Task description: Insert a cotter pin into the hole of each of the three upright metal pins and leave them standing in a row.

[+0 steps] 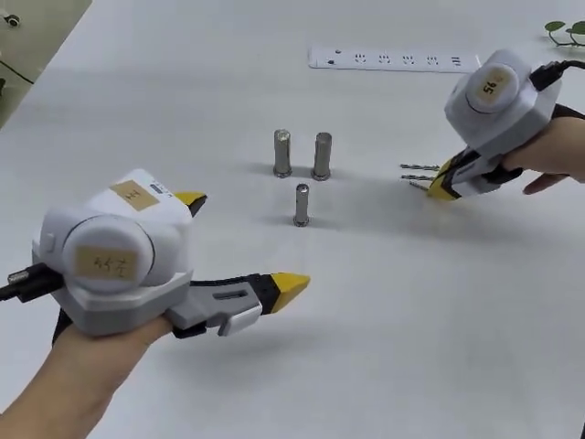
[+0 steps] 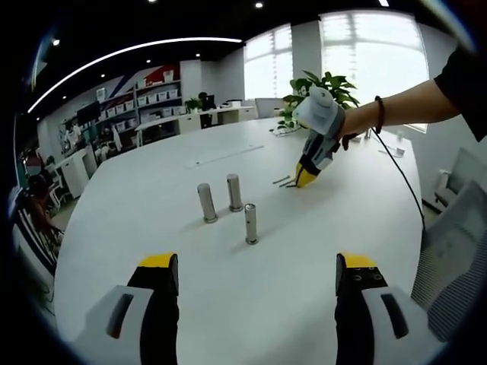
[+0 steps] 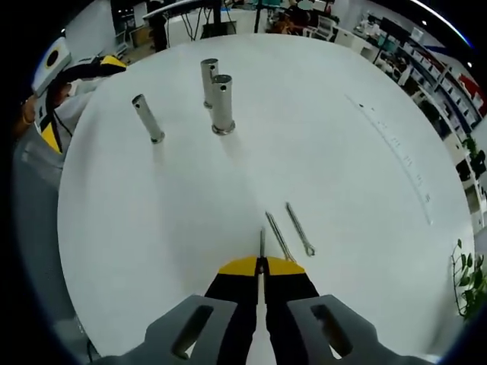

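Three upright metal pins stand mid-table: two side by side (image 1: 282, 153) (image 1: 322, 155) and a shorter one (image 1: 302, 205) in front. Each has a hole near its top (image 3: 222, 104). My right gripper (image 1: 441, 190) rests at the right with its jaws together on the end of one cotter pin (image 3: 262, 242), which lies flat on the table. Two more cotter pins (image 3: 278, 236) (image 3: 300, 228) lie just beside it. My left gripper (image 2: 257, 262) hovers open near the front left, a short way before the pins (image 2: 251, 223), holding nothing.
A white power strip (image 1: 393, 59) lies at the back of the white table (image 1: 384, 320). A green plant (image 1: 567, 32) stands at the far right corner. In the left gripper view, office desks and shelves stand beyond the table.
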Motion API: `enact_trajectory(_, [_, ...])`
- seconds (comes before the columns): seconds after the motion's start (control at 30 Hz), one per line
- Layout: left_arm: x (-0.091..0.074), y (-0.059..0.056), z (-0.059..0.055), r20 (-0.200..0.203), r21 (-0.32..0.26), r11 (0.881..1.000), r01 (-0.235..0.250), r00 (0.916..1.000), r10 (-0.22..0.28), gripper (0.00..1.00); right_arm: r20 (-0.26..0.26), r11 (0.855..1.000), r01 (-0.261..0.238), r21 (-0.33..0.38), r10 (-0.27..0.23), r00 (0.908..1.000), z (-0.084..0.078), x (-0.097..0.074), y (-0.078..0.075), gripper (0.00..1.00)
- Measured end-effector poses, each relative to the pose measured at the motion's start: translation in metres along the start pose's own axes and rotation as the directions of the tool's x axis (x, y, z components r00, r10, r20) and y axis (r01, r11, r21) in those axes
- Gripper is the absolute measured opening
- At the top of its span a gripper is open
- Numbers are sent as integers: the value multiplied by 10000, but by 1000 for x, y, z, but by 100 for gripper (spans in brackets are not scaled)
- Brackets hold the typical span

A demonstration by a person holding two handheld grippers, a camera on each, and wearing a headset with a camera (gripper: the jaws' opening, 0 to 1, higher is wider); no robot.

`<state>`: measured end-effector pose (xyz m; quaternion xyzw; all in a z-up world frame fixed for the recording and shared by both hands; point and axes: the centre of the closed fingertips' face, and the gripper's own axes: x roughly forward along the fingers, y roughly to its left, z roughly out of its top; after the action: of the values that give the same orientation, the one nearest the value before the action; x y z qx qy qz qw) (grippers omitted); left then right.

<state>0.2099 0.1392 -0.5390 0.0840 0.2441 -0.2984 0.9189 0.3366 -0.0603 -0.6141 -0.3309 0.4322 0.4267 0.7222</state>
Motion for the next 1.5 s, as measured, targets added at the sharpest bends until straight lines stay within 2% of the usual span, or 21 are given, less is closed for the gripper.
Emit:
enact_trajectory(0.17, [-2,2,-2,-74,-235,9997,113,9999,-115,80,256,9996,234,-141,-231,9994,4,-6,-1,0])
enact_trajectory(0.27, [-2,1,-2,-126,-148,9997,208,9997,-210,78,519,9985,130,-531,-102,9986,8,-7,2,0])
enact_trajectory(0.43, [-1,-1,-1,-125,-162,9991,385,9992,-387,73,1160,9954,182,-943,-72,9932,24,-22,14,0])
enact_trajectory(0.53, [0,-2,3,-60,-142,9988,466,9989,-467,69,1301,9929,305,-1147,-154,9914,28,-21,14,0])
enact_trajectory(0.63, [2,-4,6,-21,-95,9985,535,9986,-535,65,1458,9918,349,-1233,-167,9892,33,-29,25,0])
enact_trajectory(0.67, [3,-7,8,37,-249,9974,670,9978,-669,63,1480,9919,352,-1221,-169,9888,33,-31,27,0])
enact_trajectory(0.73, [4,-11,10,84,-312,9961,830,9965,-828,60,1825,9922,291,-1216,-65,9832,40,-36,38,0])
enact_trajectory(0.83, [6,-16,11,75,-364,9940,1031,9947,-1029,55,2074,9913,337,-1271,-67,9782,44,-38,44,0])
enact_trajectory(0.93, [7,-21,13,159,-416,9917,1216,9925,-1211,50,2376,9863,339,-1616,56,9713,51,-46,59,0])
enact_trajectory(1.07, [8,-26,17,230,-486,9880,1464,9891,-1455,42,2969,9780,97,-2084,538,9534,63,-56,82,0])
enact_trajectory(1.17, [7,-30,25,442,-549,9845,1668,9854,-1645,39,3286,9744,50,-2250,710,9418,70,-63,97,0])
enact_trajectory(1.37, [8,-33,31,531,-526,9838,1714,9843,-1686,32,3591,9618,109,-2734,916,9288,80,-69,118,0])
enact_trajectory(1.5, [9,-39,39,712,-688,9789,1923,9797,-1874,27,3720,9440,269,-3289,1033,9225,84,-72,132,0])
